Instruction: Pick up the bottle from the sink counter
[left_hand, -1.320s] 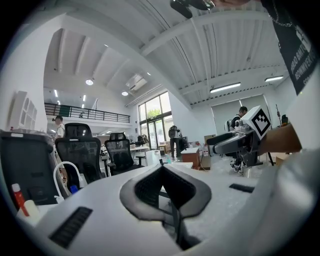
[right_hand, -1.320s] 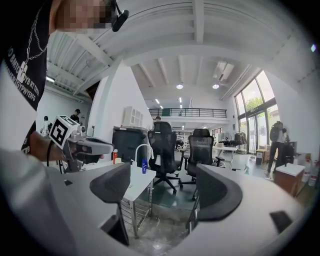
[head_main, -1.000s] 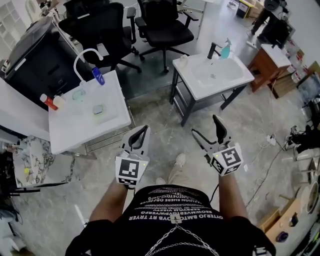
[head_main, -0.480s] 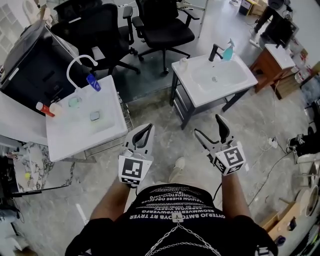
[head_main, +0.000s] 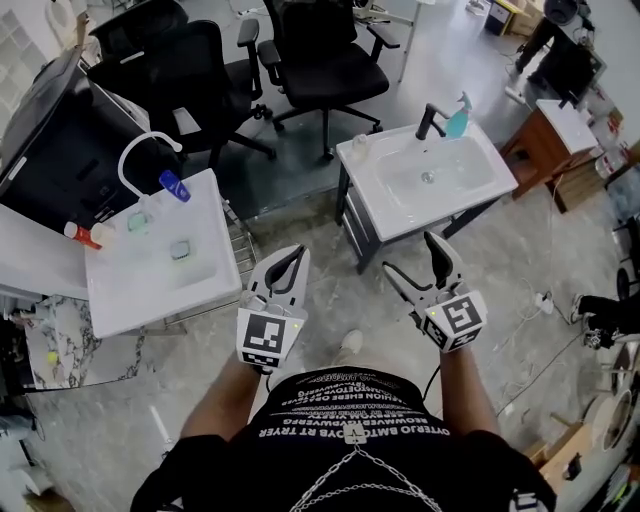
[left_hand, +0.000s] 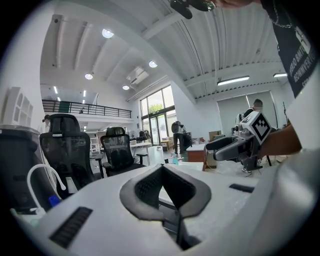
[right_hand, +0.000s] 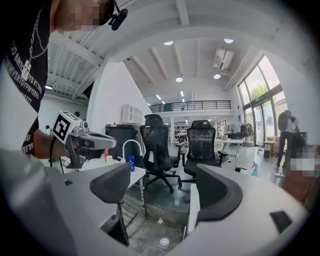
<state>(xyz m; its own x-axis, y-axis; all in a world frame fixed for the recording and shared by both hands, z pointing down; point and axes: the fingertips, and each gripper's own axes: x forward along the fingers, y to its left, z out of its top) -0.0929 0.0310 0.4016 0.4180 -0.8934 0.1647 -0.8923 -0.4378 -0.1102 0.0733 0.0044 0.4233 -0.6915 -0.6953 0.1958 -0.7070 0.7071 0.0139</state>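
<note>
Two sink counters stand on the floor ahead of me. The left counter (head_main: 130, 290) has a white faucet (head_main: 140, 150), a blue bottle (head_main: 173, 185) beside it and a red bottle (head_main: 78, 235) at its left edge. The right counter (head_main: 480, 190) has a black faucet (head_main: 430, 118) and a teal spray bottle (head_main: 458, 118). My left gripper (head_main: 290, 256) is held at waist height, shut and empty. My right gripper (head_main: 412, 255) is open and empty. Both are well short of either counter. The right gripper view shows the blue bottle (right_hand: 131, 163) and the spray bottle (right_hand: 254, 169) far off.
Two black office chairs (head_main: 320, 50) stand behind the counters. A dark cabinet (head_main: 60, 130) is at the far left and a wooden side table (head_main: 565, 125) at the far right. A wire rack (head_main: 240, 240) sits under the left counter. Cables lie on the floor at right.
The head view has shifted a little, so both counters sit slightly lower in it. Both grippers keep the same pose, left shut and right open.
</note>
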